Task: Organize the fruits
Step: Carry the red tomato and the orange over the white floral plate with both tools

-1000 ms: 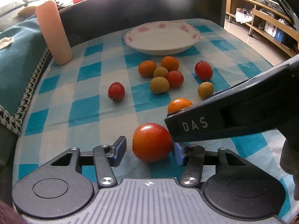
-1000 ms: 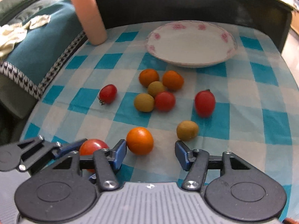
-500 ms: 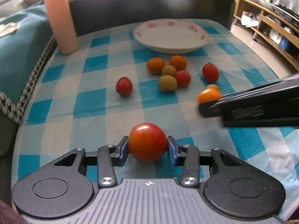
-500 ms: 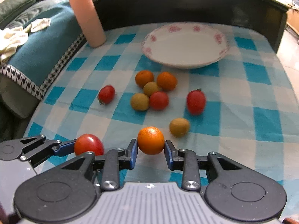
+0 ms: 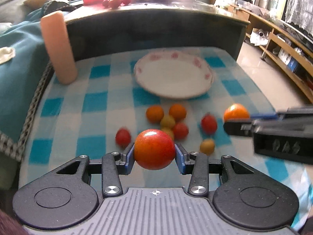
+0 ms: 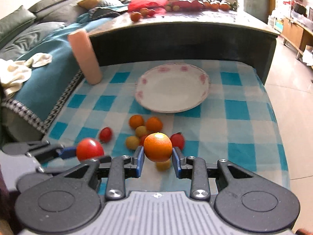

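The left gripper is clenched on a tomato, low in the frame centre. The right gripper grasps an orange, also in the lower centre. Both fruits are above the checked cloth. The plate sits in the upper middle, with loose fruits just below it.

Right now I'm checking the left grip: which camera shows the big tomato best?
The left wrist view: the tomato fills the center, clamped between the left gripper fingers. The right wrist view shows it only from the side, blurred, low left.
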### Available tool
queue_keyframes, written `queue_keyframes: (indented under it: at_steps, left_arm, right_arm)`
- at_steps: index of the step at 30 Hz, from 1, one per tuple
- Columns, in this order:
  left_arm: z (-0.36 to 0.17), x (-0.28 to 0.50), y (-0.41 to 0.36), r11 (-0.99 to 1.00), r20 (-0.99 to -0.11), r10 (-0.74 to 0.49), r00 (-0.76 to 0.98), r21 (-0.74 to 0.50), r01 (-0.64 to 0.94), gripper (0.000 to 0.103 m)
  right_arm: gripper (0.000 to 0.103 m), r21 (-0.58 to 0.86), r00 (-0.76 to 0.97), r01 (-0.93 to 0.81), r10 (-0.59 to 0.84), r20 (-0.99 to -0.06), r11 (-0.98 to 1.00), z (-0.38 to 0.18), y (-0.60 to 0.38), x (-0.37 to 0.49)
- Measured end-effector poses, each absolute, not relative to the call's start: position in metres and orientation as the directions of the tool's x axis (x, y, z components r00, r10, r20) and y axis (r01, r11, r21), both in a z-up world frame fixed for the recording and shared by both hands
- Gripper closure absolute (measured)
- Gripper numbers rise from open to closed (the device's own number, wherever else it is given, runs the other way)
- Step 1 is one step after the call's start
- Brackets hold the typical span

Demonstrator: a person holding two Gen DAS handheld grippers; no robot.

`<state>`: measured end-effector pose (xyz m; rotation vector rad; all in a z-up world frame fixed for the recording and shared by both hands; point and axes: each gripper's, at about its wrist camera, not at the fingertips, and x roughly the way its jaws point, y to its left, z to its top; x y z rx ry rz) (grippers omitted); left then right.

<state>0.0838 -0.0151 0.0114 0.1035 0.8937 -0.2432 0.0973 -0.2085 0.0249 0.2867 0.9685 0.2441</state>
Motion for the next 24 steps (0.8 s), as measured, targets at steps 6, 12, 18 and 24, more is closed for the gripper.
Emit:
queue_keyframes:
  at_steps: [6, 12, 18, 24]
  left_arm:
    - [0.014, 0.135, -0.033, 0.965, -0.774, -0.179, 0.607, -0.016, 0.263, 0.052]
    - [0.004, 0.174, -0.047, 0.968, -0.785, -0.159, 0.598, -0.004, 0.252, 0.053]
    - [-0.004, 0.192, -0.052, 0.973, -0.796, -0.134, 0.590, 0.008, 0.232, 0.053]
    - [-0.009, 0.200, -0.055, 0.971, -0.796, -0.108, 0.596, 0.045, 0.236, 0.054]
  right_arm:
    - [0.058, 0.340, 0.539, -0.028, 0.301, -0.787, 0.940, 0.013, -0.218, 0.143]
    - [0.058, 0.327, 0.538, -0.015, 0.283, -0.794, 0.945, -0.001, -0.227, 0.183]
    - [0.058, 0.317, 0.515, 0.004, 0.270, -0.813, 0.948, -0.022, -0.232, 0.207]
    - [0.058, 0.322, 0.519, -0.008, 0.279, -0.808, 0.947, -0.032, -0.232, 0.219]
